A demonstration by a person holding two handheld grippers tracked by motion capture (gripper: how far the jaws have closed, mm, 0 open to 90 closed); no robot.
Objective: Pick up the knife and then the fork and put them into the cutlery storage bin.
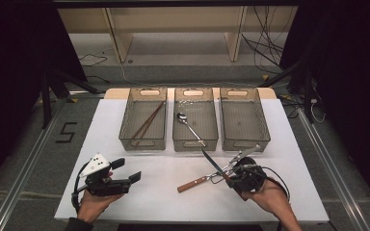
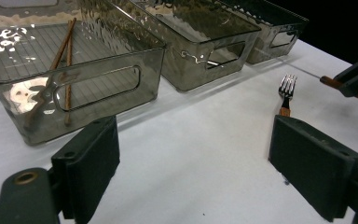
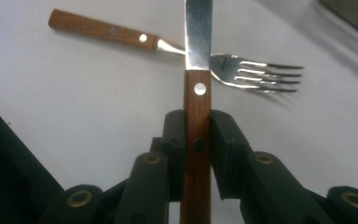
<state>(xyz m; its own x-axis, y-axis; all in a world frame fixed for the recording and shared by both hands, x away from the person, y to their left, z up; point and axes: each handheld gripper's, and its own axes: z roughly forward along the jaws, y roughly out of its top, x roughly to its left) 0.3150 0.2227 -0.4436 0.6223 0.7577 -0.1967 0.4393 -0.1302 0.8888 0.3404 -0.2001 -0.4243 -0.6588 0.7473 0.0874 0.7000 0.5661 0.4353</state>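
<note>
Right gripper [image 3: 197, 140] near the table's front edge is clamped on the knife [image 3: 197, 88] handle, blade over the fork [image 3: 177, 49]. Left gripper [image 2: 191, 163] idles wide open, empty. Looks like sorting: knife probably goes into the empty right bin [image 1: 244, 120] next.

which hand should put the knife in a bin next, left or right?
Right. The right gripper already clamps the knife by its wooden handle, just in front of the bins. The left gripper sits open and empty, farther away; the fork lies on the table.
</note>
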